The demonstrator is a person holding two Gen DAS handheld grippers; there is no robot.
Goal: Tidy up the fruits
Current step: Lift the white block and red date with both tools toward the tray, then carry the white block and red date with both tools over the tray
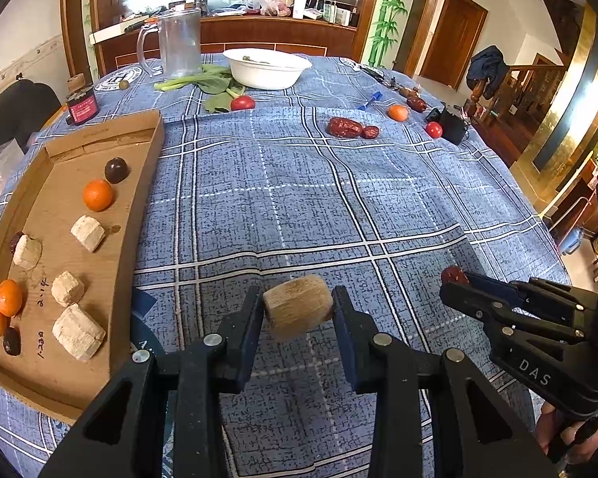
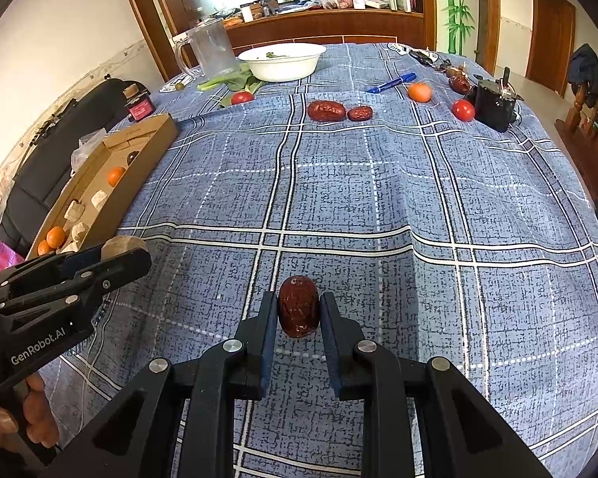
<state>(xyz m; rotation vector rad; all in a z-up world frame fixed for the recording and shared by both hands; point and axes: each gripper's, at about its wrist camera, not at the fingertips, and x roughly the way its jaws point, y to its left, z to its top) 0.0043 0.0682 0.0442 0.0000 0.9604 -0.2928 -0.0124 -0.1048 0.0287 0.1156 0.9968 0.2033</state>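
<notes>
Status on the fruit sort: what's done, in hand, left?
Done: the cardboard tray already holds oranges and pale chunks. In hand: left tool grips a pale chunk; right tool grips a red date. Left: two dates, tomatoes and an orange lie loose.

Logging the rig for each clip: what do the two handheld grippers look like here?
Both are black plastic, with two flat fingers faced in dark blue pads and round silver pivot pins. The left gripper bears white "GenRobot.AI" lettering; the right gripper shows white "DAS". No cables or sleeves are visible.
</notes>
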